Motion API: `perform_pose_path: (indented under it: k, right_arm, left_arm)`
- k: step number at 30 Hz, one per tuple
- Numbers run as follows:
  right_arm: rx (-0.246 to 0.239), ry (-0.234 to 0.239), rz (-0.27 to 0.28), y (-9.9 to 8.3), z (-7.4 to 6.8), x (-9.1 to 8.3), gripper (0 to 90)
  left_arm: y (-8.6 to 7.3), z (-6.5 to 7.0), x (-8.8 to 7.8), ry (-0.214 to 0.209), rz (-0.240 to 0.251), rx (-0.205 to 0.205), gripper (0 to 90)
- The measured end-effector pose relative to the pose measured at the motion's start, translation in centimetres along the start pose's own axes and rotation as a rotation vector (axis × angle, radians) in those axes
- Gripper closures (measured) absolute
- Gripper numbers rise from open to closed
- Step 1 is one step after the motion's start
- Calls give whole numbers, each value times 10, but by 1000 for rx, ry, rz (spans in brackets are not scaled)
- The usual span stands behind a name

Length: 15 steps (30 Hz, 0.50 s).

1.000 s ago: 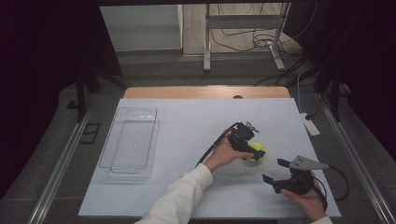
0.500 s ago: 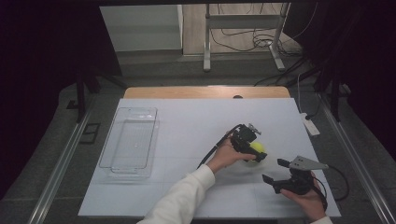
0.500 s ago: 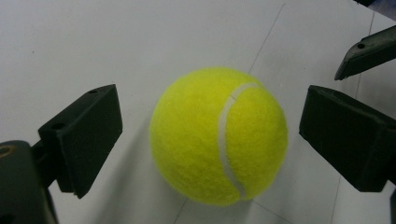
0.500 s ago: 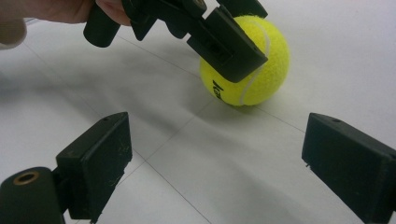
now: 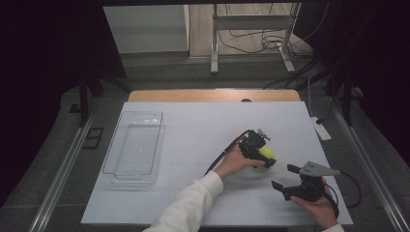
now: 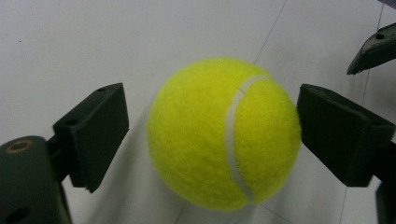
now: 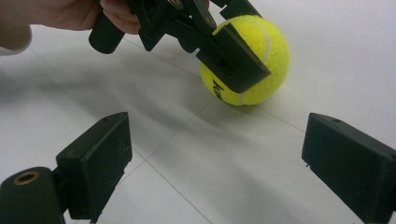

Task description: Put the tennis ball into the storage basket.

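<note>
White sheeting covers my bench (image 5: 193,140), with dark floor and cable-strewn stands behind it. My left tool (image 6: 212,121) sits over the tennis ball (image 6: 224,133) on the right half of the bench, one jaw on each side of it. Its jaws have just been closing with the ball between them. In the left gripper view the right pad looks to be at the felt or just touching it, while a narrow gap of bench shows between the left pad and the ball, so the grip is not made. The ball rests on the sheet, its white seam curving down the face toward me. In the high view my left hand (image 5: 234,162) holds that tool, my white sleeve (image 5: 188,208) reaching in from the bottom edge.

My right tool (image 7: 215,158) rests low near the front right corner of the bench, just beside the ball but apart from it. Its jaws stand wide open with bare sheet between them, pointing at the ball.

Farther out, a clear plastic tray (image 5: 135,145) lies on the left half of the bench, well apart from both tools.
</note>
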State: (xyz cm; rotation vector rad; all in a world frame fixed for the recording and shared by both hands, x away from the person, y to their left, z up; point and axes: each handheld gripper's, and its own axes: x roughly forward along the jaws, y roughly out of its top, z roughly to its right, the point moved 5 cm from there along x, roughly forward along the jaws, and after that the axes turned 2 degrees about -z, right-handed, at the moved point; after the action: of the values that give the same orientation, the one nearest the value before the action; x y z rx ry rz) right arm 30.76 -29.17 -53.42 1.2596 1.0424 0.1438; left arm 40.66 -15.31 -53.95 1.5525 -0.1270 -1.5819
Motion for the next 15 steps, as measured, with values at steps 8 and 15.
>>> perform_pose_path:
  k: [8,15]
  right_arm:
    - [0,0,0,0,0,0,89]
    - [0,1,1,0,0,0,89]
  left_arm:
    - [1,2,-1,-15,7,7,262]
    - [1,1,-2,-19,7,3,273]
